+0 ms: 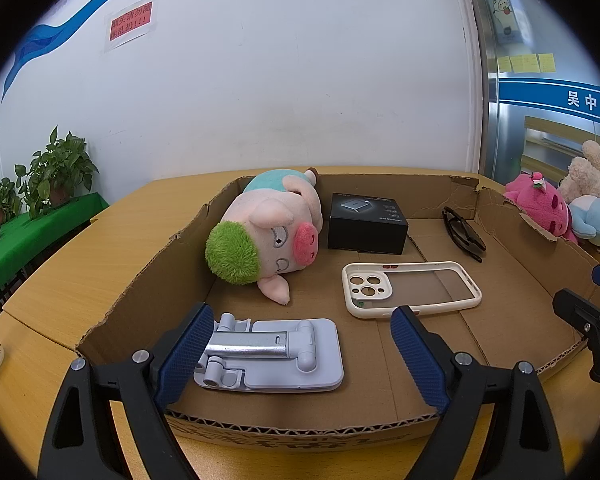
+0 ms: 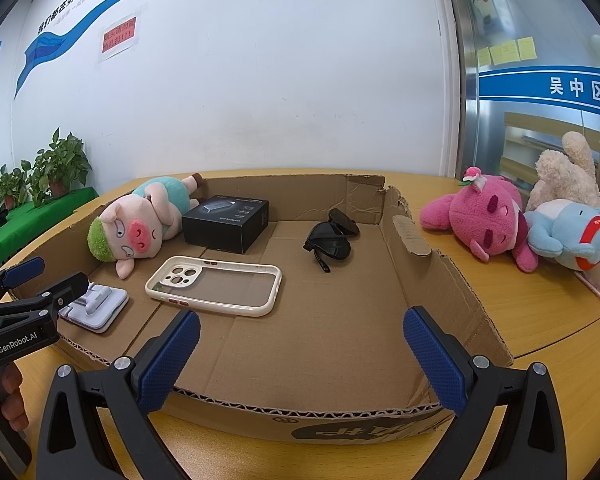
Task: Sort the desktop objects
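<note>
both grippers spread wide, clutching nothing: left gripper [image 1: 300, 354] hovering over the folded phone stand [image 1: 270, 354] at the cardboard tray's [image 2: 440, 276] near left corner, right gripper [image 2: 302, 354] over bare cardboard. inside already: pig plush [image 1: 264, 236], black box [image 1: 366, 224], phone case [image 1: 410, 288], sunglasses [image 2: 332, 238]. outside, well right: pink plush [image 2: 484, 222], blue plush [image 2: 568, 238]. likely next: swing right, straddle the pink body's middle, squeeze firmly, lift clear of the torn wall.

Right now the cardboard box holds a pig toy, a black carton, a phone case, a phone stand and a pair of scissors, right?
Not quite. The last item is a pair of folded sunglasses, not scissors; the right wrist view shows them clearly. The rest is right: pig toy, black carton, phone case and phone stand lie inside the cardboard box.
</note>
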